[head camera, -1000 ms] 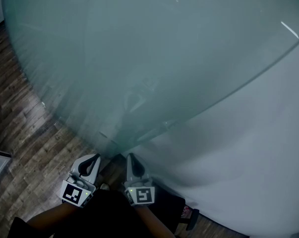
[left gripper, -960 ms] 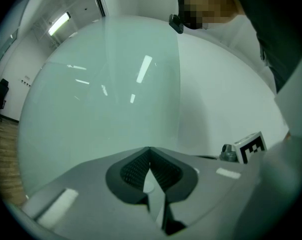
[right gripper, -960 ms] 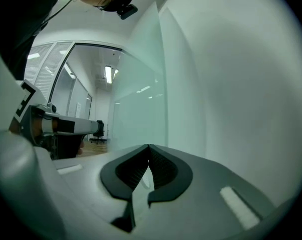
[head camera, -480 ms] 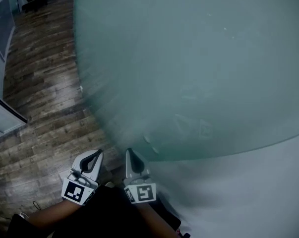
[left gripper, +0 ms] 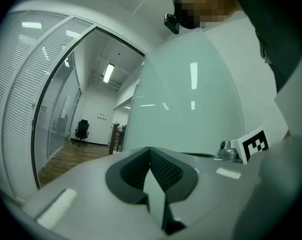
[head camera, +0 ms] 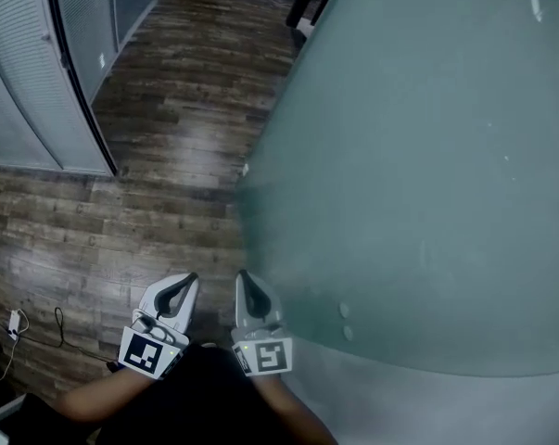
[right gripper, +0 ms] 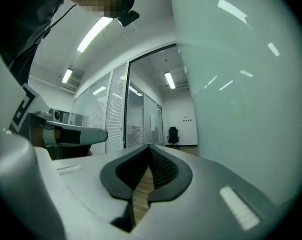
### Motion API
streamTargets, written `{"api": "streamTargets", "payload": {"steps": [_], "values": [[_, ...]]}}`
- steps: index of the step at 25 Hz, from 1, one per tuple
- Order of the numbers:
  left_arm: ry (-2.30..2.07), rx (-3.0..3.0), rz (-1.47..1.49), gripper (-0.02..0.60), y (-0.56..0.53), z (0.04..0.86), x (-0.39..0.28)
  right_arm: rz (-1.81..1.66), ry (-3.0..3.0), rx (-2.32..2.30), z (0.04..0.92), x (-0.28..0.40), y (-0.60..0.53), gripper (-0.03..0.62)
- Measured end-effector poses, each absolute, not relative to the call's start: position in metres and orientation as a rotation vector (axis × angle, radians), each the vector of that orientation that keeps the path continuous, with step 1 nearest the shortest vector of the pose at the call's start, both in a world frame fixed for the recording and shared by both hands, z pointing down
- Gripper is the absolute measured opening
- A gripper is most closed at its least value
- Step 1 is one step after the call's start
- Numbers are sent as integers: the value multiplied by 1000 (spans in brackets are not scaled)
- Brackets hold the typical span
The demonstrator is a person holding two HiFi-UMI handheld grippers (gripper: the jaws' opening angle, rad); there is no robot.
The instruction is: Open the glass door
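Task item: glass door. Frosted panel, fills the right half of the head view from top centre to lower right. Its long axis is upright. From this steep angle its free edge runs diagonally from top centre down-left to mid-frame and faces frame left. Two round fittings sit low on the panel, right of the grippers.

The left gripper and right gripper are at lower centre, side by side, tips toward the top of the frame. Both are pressed together with nothing between the jaws. The right one is just beside the door face; I can't tell if it touches.

Room: dark wood plank floor left of the door, blind-covered glass partition at upper left, and a cable on the floor at lower left.

View differences:
- **Left gripper view:** shows a corridor with an office chair at left centre. The door is a pale panel centre-right, and the right gripper's marker cube is at the right.
- **Right gripper view:** the door fills the right side with light reflections, the left gripper's body is at the left, and the chair is at centre.
- **Head view only:** shows the cable and the fittings.
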State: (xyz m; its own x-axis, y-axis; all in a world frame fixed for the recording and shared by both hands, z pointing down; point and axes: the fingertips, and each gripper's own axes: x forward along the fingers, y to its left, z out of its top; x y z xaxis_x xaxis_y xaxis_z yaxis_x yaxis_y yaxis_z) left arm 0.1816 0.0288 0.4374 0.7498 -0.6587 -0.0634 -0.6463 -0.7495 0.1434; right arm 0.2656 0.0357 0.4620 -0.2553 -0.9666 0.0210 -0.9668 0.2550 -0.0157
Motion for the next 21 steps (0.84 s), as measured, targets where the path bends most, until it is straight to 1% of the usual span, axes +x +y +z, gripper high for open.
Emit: {"api": "streamTargets", "payload": {"steps": [4,10,21], "values": [[-1204,2771,-156,0,26,444,156,30,-2558,1785,471,239,27,0],[-1315,2696,-154,0,21,453,144,61,-2582,1713,479,235,16,0],[-1265,2737,-169,0,9,443,147,-8,-2625,1759,460,224,3,0]]}}
